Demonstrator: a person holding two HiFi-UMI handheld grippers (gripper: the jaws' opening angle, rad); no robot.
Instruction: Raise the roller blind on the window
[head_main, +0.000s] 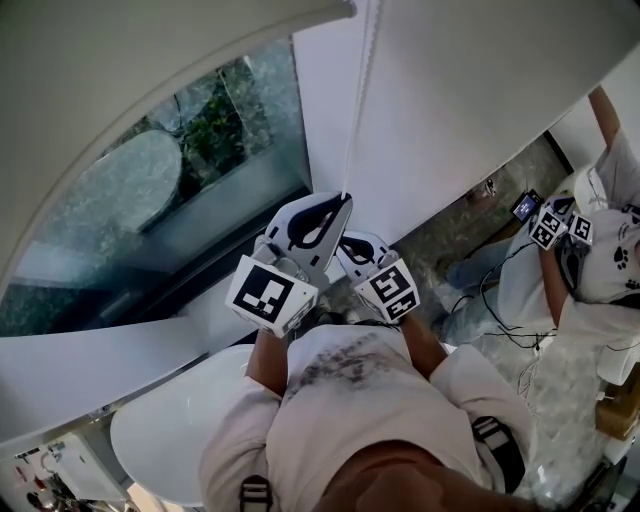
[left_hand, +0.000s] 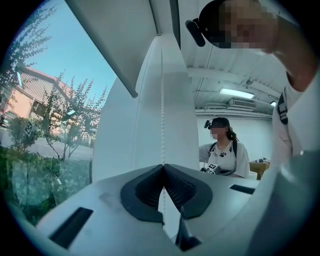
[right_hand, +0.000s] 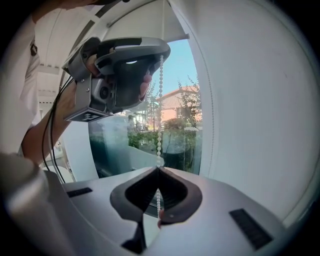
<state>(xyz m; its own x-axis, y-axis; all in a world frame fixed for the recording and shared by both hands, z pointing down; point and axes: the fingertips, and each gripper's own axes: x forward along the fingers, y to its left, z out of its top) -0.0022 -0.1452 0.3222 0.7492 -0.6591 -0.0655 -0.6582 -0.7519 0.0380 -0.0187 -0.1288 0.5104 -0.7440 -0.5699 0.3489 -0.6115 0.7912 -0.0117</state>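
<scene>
Roller blind (head_main: 150, 60): covers the upper part of the window (head_main: 150, 200). There is bare glass below its bottom rail, so it is judged partly raised. The bead chain (head_main: 358, 100) drops along the white wall panel just right of the glass, down to both grippers.

Handling (judgement): the chain is thin, light and limp. It carries load only in tension, so any pull should run straight down its own line. The beads are small and smooth and would likely slide through a loose hold, so the grip should go squarely across the beads on one strand. The blind fabric itself needs no touching.

Pose: the left gripper (left_hand: 162, 166) is clenched on the chain, with the strand running up out of its closed pads. The right gripper (right_hand: 158, 168) is clenched on the same strand just below the left one. Both point upward along the chain and are held close together in front of the person's chest, forearms raised.
</scene>
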